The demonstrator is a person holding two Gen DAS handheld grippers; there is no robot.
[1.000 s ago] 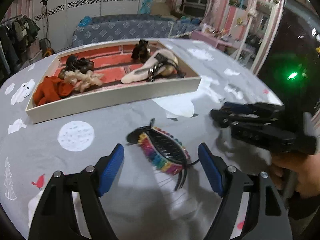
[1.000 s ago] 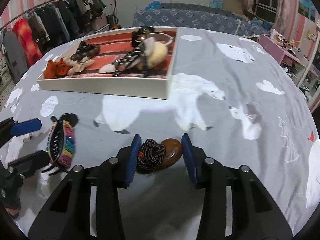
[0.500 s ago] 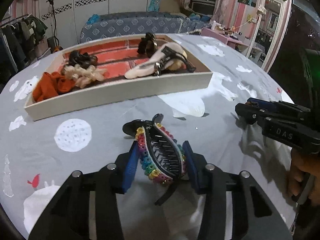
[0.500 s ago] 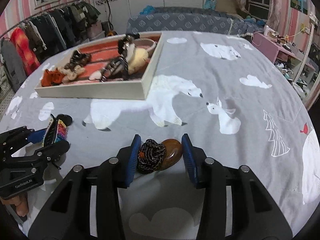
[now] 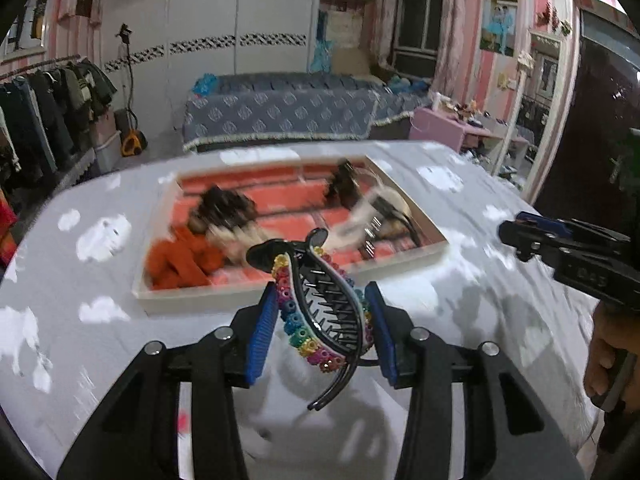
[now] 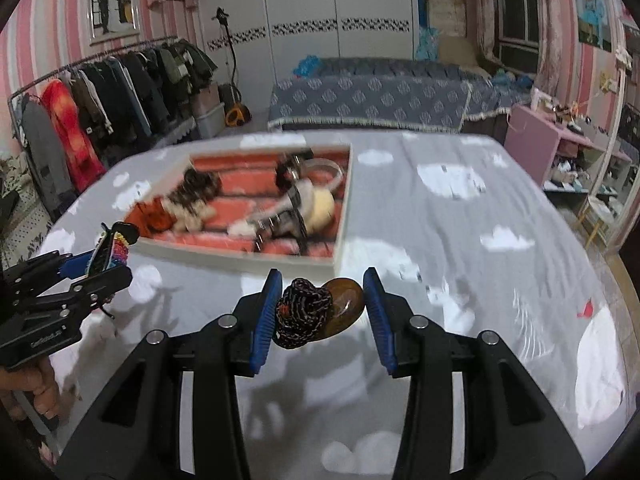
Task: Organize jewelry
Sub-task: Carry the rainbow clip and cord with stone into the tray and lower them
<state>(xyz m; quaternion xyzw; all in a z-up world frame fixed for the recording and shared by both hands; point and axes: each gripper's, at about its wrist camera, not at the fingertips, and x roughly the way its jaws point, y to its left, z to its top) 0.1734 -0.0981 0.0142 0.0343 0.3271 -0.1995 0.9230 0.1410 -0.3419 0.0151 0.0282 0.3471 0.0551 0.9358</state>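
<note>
My left gripper (image 5: 322,330) is shut on a black hair claw with rainbow beads (image 5: 316,312) and holds it lifted above the grey cloth, short of the tray (image 5: 248,294). My right gripper (image 6: 320,314) is shut on a brown oval clip with a dark braided hair tie (image 6: 316,314), also lifted. The white tray with a red lining (image 6: 248,260) holds an orange scrunchie (image 5: 180,258), a cream scrunchie, dark ties and a cream claw clip (image 6: 296,210). The left gripper with the rainbow claw shows in the right wrist view (image 6: 100,268).
The table wears a grey cloth with white bears and clouds (image 6: 460,240). The right gripper shows at the right of the left wrist view (image 5: 568,248). A clothes rack (image 6: 100,96) stands at the left, a bed (image 6: 380,96) behind the table.
My left gripper closed on the rainbow claw and lifted it off the cloth. Both grippers have risen and moved toward the tray, the right one still holding the brown clip.
</note>
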